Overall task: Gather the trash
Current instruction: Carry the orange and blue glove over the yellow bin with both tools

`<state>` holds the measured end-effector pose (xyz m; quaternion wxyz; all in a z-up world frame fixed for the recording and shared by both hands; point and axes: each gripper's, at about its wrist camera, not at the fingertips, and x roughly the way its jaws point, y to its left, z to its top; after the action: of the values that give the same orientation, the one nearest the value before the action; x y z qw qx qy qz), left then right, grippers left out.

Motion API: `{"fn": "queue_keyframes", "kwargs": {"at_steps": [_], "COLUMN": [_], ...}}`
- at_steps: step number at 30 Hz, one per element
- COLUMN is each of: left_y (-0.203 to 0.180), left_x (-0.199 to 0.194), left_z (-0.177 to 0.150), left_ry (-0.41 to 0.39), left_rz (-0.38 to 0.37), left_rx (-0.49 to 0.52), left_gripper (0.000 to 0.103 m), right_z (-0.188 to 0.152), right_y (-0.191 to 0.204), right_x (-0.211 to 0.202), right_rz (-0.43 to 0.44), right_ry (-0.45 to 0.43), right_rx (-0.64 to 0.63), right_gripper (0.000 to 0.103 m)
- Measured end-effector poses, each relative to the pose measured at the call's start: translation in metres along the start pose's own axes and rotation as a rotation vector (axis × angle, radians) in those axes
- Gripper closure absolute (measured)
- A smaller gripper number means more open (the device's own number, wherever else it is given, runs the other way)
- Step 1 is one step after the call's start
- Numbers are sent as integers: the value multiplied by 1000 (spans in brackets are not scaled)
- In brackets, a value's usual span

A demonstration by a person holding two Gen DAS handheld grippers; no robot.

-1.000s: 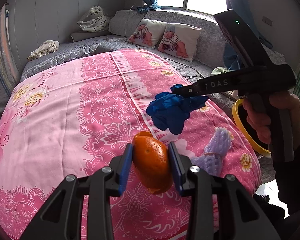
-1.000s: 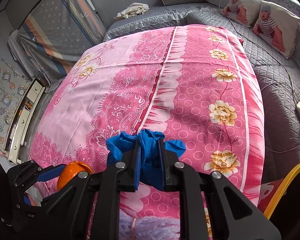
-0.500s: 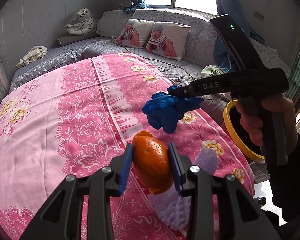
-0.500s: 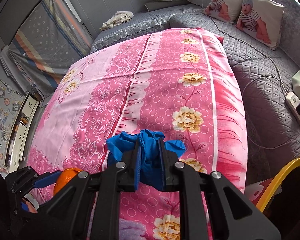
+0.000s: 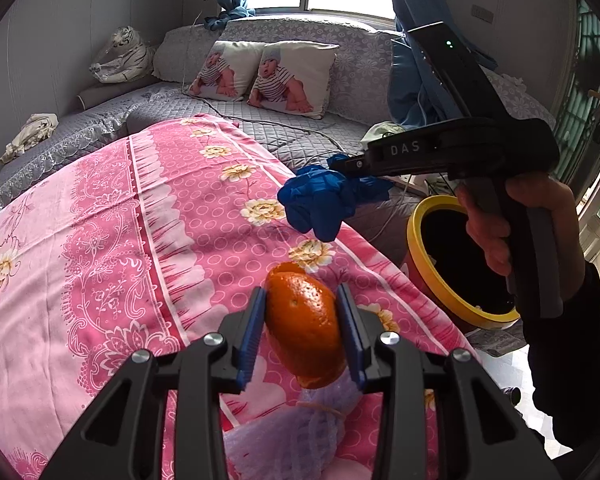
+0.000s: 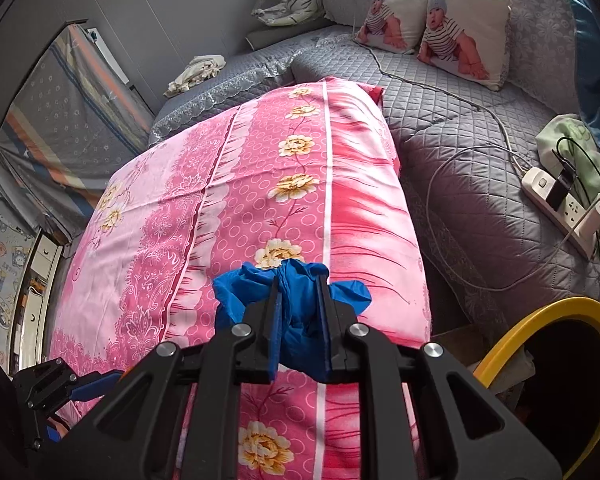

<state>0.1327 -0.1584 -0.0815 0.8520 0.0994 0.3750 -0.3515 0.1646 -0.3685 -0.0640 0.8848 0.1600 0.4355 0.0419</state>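
Orange peel [image 5: 303, 330], a curled piece with its dimpled skin outward, is pinched between the blue pads of the left hand-held gripper [image 5: 302, 332] and held in the air above the near end of the pink floral bedspread [image 5: 112, 248]. Below it, on the bedspread, lies a piece of pale purple foam netting [image 5: 296, 436], partly hidden by the gripper's black frame. The right hand-held gripper [image 6: 300, 316] is pressed onto a crumpled blue glove [image 6: 296, 300], whose folds bulge out on either side of the two pads and hang beneath them. In the left wrist view that same gripper [image 5: 342, 165] reaches in from the right, held by a bare hand [image 5: 516, 220] on its pistol grip, with the blue glove [image 5: 324, 200] dangling over the right edge of the bedspread. Just beside that edge and lower down stands a bin with a yellow rim [image 5: 444, 292] and a dark interior; the glove is near it but not over its opening. The right wrist view shows the same yellow rim [image 6: 516, 332] at the lower right. Behind the bedspread are a grey quilted mattress [image 6: 460, 148], two pillows printed with babies [image 5: 268, 74], a plush white tiger [image 5: 120, 56] and a white power strip [image 6: 560, 204] with cables.
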Motion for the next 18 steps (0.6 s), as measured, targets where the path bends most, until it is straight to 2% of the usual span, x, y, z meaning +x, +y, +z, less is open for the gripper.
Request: {"fn": "queue_keyframes", "kwargs": {"at_steps": [18], "left_y": [-66], "left_x": [17], "left_z": [25], "left_ry": [-4], "left_rz": [-95], "left_rx": [124], "left_gripper": [69], "right_z": [-18], "right_y": [-84], "right_x": [-57], "right_rz": [-91], "right_ry": [-97], "right_rx": [146], "right_gripper": [89]}}
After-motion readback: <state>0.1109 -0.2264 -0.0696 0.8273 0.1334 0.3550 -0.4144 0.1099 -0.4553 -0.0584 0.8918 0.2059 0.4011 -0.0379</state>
